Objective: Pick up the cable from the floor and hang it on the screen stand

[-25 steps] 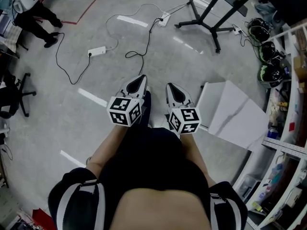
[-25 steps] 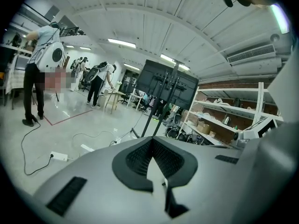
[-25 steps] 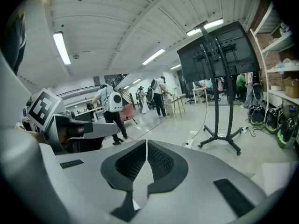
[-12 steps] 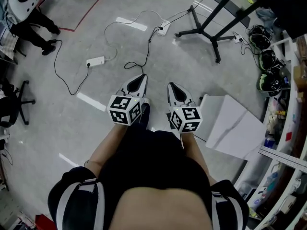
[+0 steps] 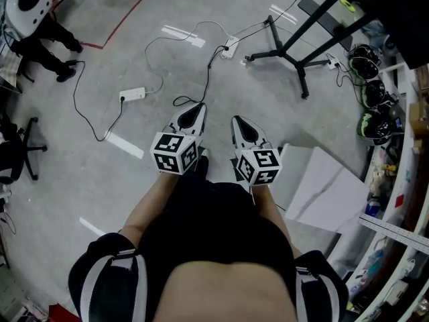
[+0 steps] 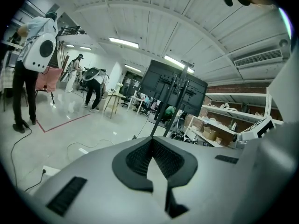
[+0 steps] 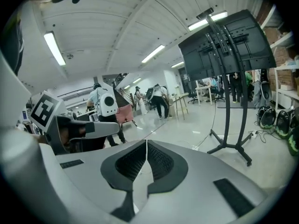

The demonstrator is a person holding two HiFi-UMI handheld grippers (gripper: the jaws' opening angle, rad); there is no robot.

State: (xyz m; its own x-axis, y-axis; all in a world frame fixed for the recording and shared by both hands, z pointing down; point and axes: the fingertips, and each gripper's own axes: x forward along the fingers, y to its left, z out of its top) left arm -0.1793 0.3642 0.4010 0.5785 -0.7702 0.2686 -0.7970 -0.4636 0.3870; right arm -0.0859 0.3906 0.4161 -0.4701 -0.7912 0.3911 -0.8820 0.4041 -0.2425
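The left tool [image 5: 198, 107] and right tool [image 5: 236, 120] were closed, empty; unless opened, they could push the thin black cable [image 5: 208, 69] away.

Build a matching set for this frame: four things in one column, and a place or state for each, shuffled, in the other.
1. black cable
2. screen stand
3. white panel
4. right gripper

A. jaws shut, nothing between them
B. lying flat at the right
C. trailing loose in curves on the floor
D. upright, ahead to the right

Pairs: 1-C, 2-D, 3-B, 4-A
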